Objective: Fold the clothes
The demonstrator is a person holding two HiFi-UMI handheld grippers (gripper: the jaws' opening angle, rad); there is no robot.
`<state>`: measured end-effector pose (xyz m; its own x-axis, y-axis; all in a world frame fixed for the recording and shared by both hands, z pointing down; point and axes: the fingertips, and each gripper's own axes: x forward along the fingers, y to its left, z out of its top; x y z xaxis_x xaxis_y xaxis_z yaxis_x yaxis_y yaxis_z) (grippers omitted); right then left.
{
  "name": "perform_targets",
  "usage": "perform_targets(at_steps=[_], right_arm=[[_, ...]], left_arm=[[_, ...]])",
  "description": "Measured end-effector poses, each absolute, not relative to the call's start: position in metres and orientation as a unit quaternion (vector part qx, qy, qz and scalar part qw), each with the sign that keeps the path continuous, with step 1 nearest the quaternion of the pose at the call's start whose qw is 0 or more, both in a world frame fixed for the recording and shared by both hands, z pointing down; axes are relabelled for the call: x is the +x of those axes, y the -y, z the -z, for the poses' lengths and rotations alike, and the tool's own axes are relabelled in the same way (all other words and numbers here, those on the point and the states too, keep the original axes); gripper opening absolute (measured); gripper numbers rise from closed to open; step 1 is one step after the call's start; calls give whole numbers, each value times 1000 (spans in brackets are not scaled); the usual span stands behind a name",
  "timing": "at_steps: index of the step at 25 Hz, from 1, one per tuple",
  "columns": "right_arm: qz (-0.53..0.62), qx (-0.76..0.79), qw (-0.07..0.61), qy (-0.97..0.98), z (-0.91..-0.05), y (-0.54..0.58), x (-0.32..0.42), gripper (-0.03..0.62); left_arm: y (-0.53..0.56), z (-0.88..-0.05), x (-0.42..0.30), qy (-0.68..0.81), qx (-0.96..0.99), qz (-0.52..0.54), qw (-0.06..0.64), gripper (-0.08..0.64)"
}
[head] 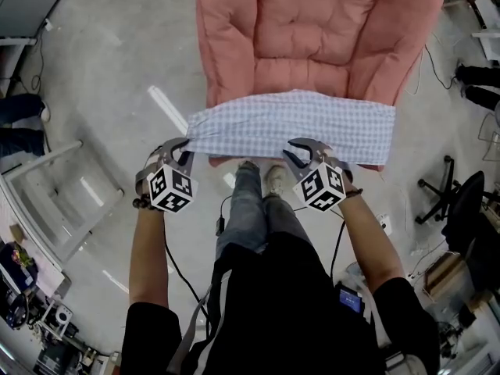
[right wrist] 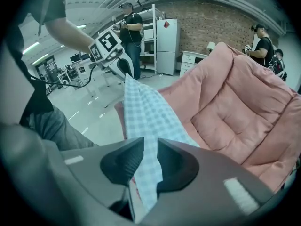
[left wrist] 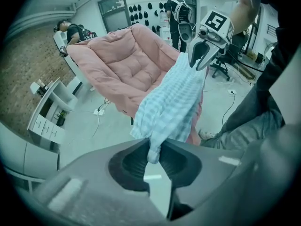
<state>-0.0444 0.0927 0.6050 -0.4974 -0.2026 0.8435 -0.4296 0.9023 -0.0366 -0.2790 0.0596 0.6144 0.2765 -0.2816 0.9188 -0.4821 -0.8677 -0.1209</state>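
A blue-and-white checked garment [head: 293, 125] hangs stretched between my two grippers, in front of the seat edge of a pink cushioned chair [head: 316, 30]. My left gripper [head: 184, 150] is shut on the garment's near left corner; the left gripper view has the cloth [left wrist: 171, 102] pinched between its jaws [left wrist: 154, 152]. My right gripper [head: 301, 151] is shut on the near right edge, and the cloth [right wrist: 148, 114] passes between its jaws [right wrist: 145, 159]. Each gripper view looks along the cloth to the other gripper: right gripper [left wrist: 202, 48], left gripper [right wrist: 120, 62].
A white shelf unit [head: 62, 198] stands on the floor at the left. An office chair [head: 457, 201] is at the right, and cables trail across the grey floor. My own legs and shoes [head: 258, 201] are below the garment. Other people stand far back in the room.
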Motion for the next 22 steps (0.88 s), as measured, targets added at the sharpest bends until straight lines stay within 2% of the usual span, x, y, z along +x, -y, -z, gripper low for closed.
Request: perform_targets(at_steps=[5, 8, 11, 18, 22], right_arm=[[-115, 182, 472, 855, -619, -95, -44, 97], [-122, 181, 472, 854, -628, -97, -48, 97], [-127, 180, 471, 854, -637, -98, -50, 97], [-129, 179, 474, 853, -654, -98, -58, 97], [-124, 180, 472, 854, -647, -97, -61, 97]], left_arm=[[-71, -640, -286, 234, 777, -577, 94, 66], [-81, -653, -292, 219, 770, -589, 113, 112], [-92, -664, -295, 207, 767, -594, 130, 121], [-103, -678, -295, 211, 775, -574, 163, 174], [-109, -673, -288, 227, 784, -538, 210, 193]])
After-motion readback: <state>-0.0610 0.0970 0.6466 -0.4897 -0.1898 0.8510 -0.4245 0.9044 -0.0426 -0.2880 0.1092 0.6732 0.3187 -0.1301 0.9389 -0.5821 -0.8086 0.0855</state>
